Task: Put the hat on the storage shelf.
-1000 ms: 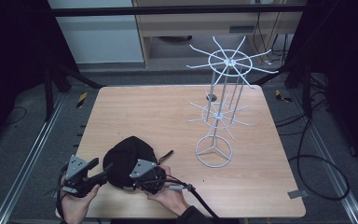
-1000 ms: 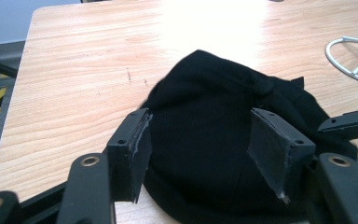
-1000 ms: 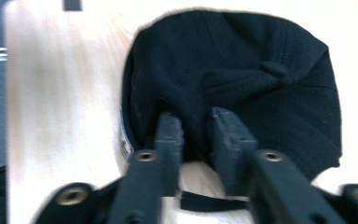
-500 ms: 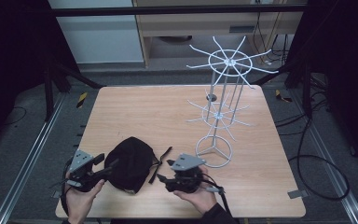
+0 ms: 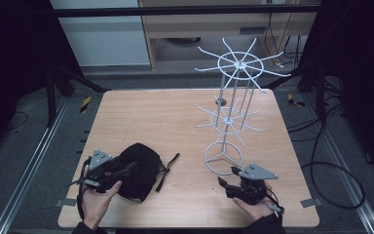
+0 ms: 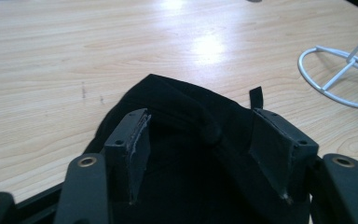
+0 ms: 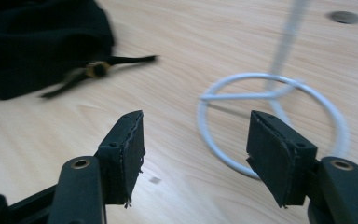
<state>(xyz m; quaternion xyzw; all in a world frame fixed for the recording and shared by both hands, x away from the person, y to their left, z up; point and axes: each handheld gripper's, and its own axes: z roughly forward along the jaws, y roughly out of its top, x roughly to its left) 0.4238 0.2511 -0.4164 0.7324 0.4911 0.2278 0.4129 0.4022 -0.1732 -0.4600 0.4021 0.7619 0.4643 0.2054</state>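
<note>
high view: black cap (image 5: 139, 173) w/ left tool (image 5: 121, 171) over it.

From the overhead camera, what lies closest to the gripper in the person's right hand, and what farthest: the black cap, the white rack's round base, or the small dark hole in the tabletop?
From the right gripper:
1. Rack's round base, just beyond it.
2. Black cap, across to the left.
3. Dark hole, far behind the rack.

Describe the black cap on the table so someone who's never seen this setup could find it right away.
On the light wooden table, look at the near left corner, well left of the white wire rack. There lies the soft black fabric cap, a thin strap trailing from its right side; it is the only dark, floppy thing on the tabletop.
</note>
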